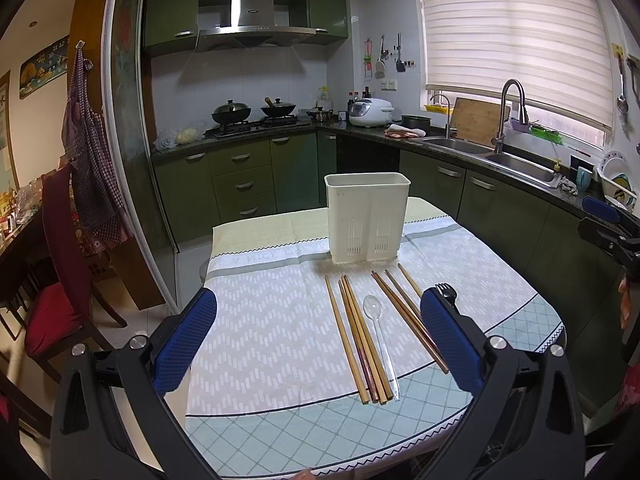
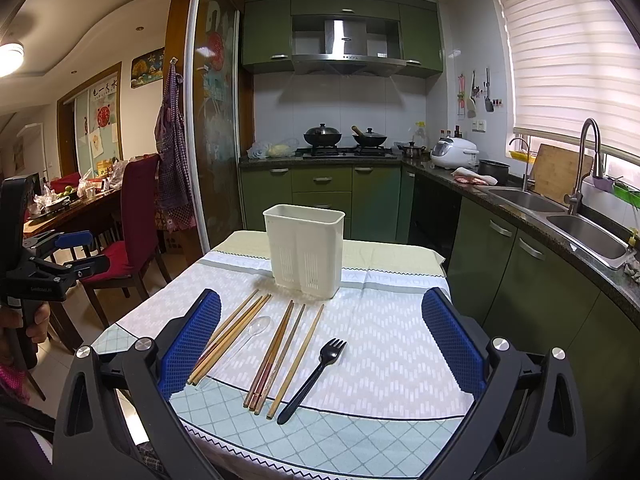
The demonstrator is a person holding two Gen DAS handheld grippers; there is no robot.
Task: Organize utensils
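Observation:
A white utensil holder [image 1: 367, 218] [image 2: 305, 250] stands upright at the far side of the cloth-covered table [image 1: 260, 332] [image 2: 392, 344]. In front of it lie several wooden chopsticks [image 1: 358, 336] [image 2: 280, 348], a clear plastic spoon [image 1: 378, 332] [image 2: 250, 334] and a black plastic fork [image 2: 314, 376] [image 1: 445, 292]. My left gripper [image 1: 318, 336] hovers open above the table's near edge, over the chopsticks and spoon. My right gripper [image 2: 320, 344] is open too, over the chopsticks and fork. Neither holds anything. Each gripper shows at the edge of the other's view.
The table stands in a kitchen with green cabinets. A counter with a double sink [image 1: 512, 160] [image 2: 560, 216] runs along the right. A stove with woks [image 1: 256, 114] is at the back. A red chair [image 2: 136, 224] and a cluttered dining table [image 2: 68, 204] stand to the left.

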